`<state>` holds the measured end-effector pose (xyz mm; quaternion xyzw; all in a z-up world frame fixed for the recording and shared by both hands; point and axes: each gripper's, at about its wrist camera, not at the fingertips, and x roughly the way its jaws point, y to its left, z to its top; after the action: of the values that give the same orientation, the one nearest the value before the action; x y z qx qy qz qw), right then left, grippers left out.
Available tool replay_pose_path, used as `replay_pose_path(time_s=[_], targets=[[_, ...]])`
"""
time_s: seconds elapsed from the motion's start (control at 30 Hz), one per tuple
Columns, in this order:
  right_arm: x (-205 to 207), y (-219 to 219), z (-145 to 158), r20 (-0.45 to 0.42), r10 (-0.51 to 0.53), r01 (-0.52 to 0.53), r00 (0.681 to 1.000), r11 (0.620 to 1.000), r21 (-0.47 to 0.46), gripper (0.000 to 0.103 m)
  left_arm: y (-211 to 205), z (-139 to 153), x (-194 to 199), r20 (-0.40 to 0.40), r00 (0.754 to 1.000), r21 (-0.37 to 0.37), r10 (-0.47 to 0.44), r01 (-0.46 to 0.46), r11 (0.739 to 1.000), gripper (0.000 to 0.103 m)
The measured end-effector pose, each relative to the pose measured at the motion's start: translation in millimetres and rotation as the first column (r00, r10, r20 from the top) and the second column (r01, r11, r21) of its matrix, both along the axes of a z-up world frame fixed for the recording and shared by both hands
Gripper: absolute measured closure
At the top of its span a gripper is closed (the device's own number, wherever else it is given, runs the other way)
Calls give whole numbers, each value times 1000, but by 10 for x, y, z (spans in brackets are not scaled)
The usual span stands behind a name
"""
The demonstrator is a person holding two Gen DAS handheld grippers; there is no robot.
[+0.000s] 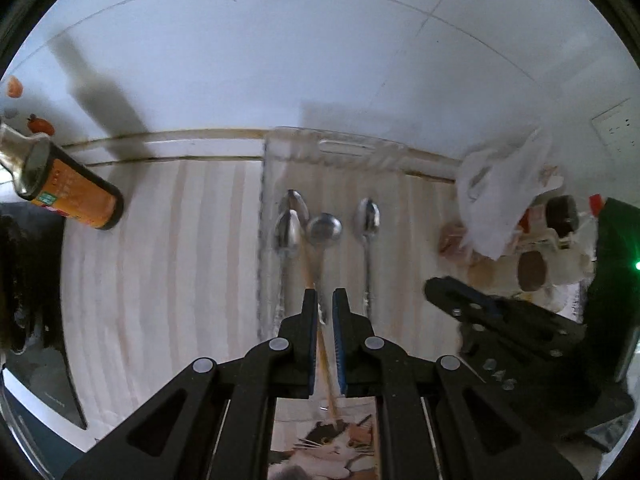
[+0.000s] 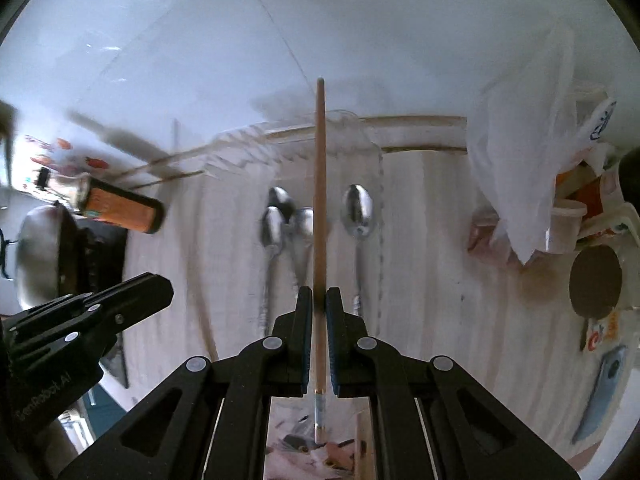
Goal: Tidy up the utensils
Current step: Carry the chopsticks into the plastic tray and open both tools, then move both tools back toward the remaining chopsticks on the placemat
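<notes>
Left wrist view: the left claw sits low in the centre of the frame, its fingers nearly together, with a thin wooden chopstick running between them. Whether the pads truly pinch it or it only passes through the narrow gap, I cannot tell. Ahead, in the middle of the frame, a clear tray rests on the striped table against the wall. Four spoons lie in it, bowls toward the wall: three crowded at its left, one spoon apart at the right. An orange bottle lies at the left edge; a white plastic bag and some jars fill the right. The other gripper shows at the lower right.

Right wrist view: the right claw is clamped on a second chopstick, which points straight up the centre of the frame, over the tray between the cluster of spoons and the lone one. The bottle is at middle left, the bag at upper right.

By my judgement the task is partly done: four spoons already lie in the tray, while two chopsticks, one at each claw, are not yet laid down.
</notes>
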<state>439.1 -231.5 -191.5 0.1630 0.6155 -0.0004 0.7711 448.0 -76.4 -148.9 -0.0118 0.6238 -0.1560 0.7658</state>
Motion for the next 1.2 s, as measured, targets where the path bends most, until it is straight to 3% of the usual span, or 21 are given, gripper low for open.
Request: replay_pose_path(time_s=[0.13,0.27,0.33,0.4,0.47,0.57,0.77,0.93,1.0,1.13,1.2], targets=[[-108,-119,37,26,-31,31,999,1000,-5,76,137,14,-188,70,997,42,41,-44,998,88],[-356,-257,115,52,-61,63,997,997,-39,71,233,3,-398,155,985,119,73,-92,989,42],[-530,-327,127,63,-71,75,995,996,-53,65,308,-7,-527,210,972,144,101,-133,981,29],[-724,-402,99,78,-93,98,993,993,-63,58,367,-41,-646,259,957,166,133,-180,970,9],[-944,-453,47,96,-107,115,990,990,-81,52,429,-128,-762,273,950,165,153,-203,965,2],[-1230,-476,-150,62,-106,112,992,987,-117,52,458,-353,-900,225,963,187,151,-194,963,0],[-1765,-427,-804,-89,-98,93,991,994,-53,53,416,-855,-1291,117,985,265,130,-157,951,0],[-2042,-261,-1250,-166,-53,46,985,998,-47,69,239,-1124,-1596,52,995,239,88,-98,966,2],[-2124,-245,-1345,-182,-48,38,982,998,-58,96,112,-1199,-1687,23,998,214,58,-61,975,7],[-2269,-379,-1321,-179,-81,62,981,992,-112,97,-214,-1298,-1838,-44,999,132,-14,20,991,16],[-2341,-520,-1305,-184,-112,86,977,986,-140,97,-374,-1378,-1893,-77,995,88,-55,62,994,29]])
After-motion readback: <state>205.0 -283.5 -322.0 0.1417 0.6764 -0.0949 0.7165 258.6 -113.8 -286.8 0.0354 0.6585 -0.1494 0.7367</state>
